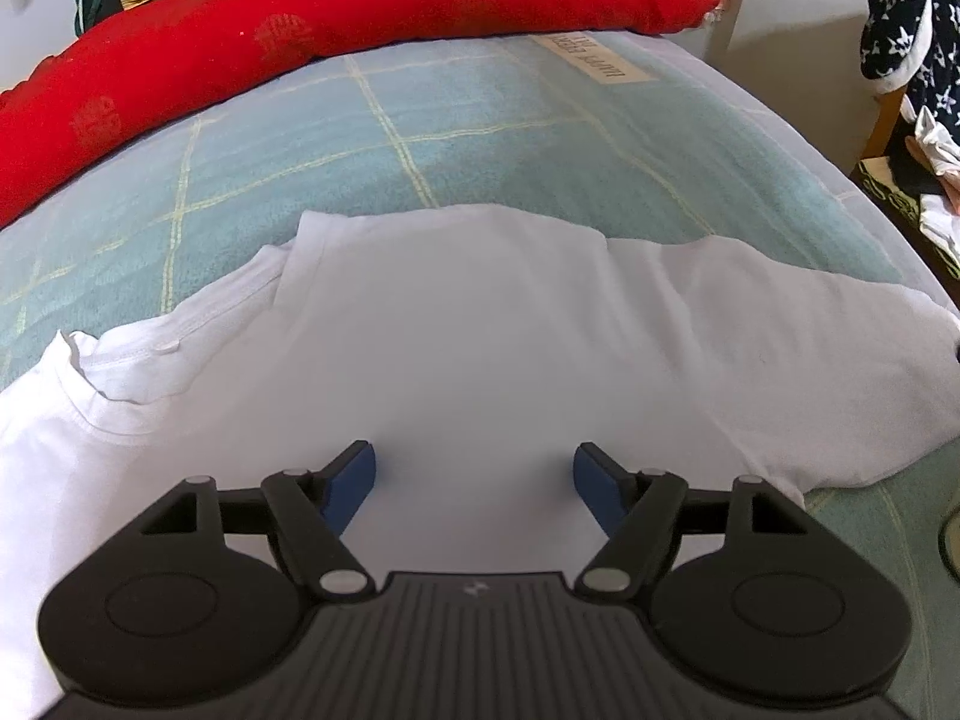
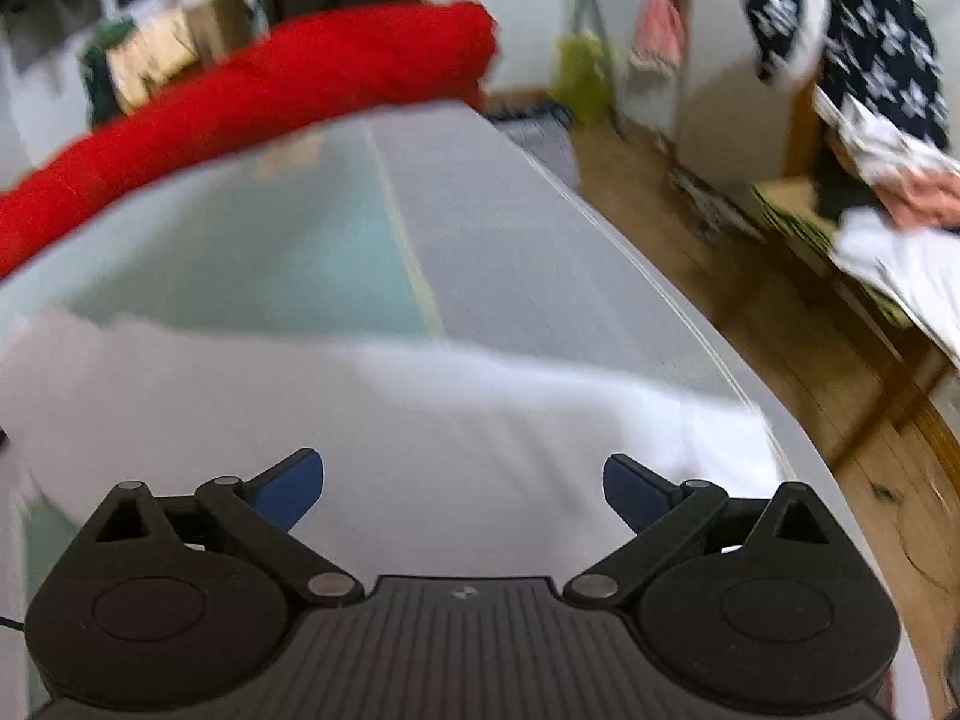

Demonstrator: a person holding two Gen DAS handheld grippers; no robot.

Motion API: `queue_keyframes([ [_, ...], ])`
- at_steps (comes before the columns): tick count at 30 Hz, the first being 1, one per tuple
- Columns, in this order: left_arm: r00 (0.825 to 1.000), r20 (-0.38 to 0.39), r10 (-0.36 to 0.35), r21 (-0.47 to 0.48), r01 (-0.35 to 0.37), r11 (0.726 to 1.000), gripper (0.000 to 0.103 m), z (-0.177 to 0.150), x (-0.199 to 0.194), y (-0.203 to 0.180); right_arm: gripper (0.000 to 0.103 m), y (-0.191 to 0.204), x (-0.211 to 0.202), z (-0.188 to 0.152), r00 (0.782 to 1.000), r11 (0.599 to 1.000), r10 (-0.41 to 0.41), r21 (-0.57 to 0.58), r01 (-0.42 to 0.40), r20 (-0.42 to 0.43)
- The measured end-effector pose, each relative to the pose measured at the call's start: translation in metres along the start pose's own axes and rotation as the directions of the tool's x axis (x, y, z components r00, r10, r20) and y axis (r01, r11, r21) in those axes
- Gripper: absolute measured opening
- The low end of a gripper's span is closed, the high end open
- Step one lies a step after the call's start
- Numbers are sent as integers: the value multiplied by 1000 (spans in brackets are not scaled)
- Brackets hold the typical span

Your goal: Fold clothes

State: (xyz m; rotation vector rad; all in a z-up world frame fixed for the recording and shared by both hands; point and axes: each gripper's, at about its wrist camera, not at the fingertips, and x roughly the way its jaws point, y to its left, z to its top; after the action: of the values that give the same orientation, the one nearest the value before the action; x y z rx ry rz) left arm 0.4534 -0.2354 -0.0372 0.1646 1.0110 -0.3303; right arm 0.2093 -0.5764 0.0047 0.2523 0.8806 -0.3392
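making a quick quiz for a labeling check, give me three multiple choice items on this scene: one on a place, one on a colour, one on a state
1. Where does the white shirt lie?
A. on the wooden floor
B. on the bed with the blue-green checked blanket
C. on a hanger

2. What colour is the long bolster at the far side of the bed?
A. red
B. yellow
C. black

3. How do the left gripper and right gripper stand?
A. both open, holding nothing
B. both shut on the shirt
C. left shut on a sleeve, right open

Answers:
1 B, the shirt is spread flat on the blanket.
2 A, it is bright red in both views.
3 A, a wide gap shows between each pair of blue pads, with no cloth pinched.
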Motion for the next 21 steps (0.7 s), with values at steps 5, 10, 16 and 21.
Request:
queue_keyframes([
  [5, 1000, 4, 16, -5, -16, 1000, 76, 1, 1, -2, 103, -3, 10, 8, 1000, 1000, 2, 6, -2, 1],
  [10, 999, 46, 7, 8, -7, 1000, 74, 10, -14, -9, 103, -5, 10, 15, 1000, 1000, -18, 14, 18, -10],
  [16, 995, 98, -13, 254, -12, 967, 76, 9, -21, -52, 103, 35, -16, 12, 994, 990, 105, -90, -104, 1],
  [21, 997, 68, -24, 253, 6, 967, 76, 3, -28, -45, 103, 100, -37, 1, 958, 928, 285, -246, -279, -11],
])
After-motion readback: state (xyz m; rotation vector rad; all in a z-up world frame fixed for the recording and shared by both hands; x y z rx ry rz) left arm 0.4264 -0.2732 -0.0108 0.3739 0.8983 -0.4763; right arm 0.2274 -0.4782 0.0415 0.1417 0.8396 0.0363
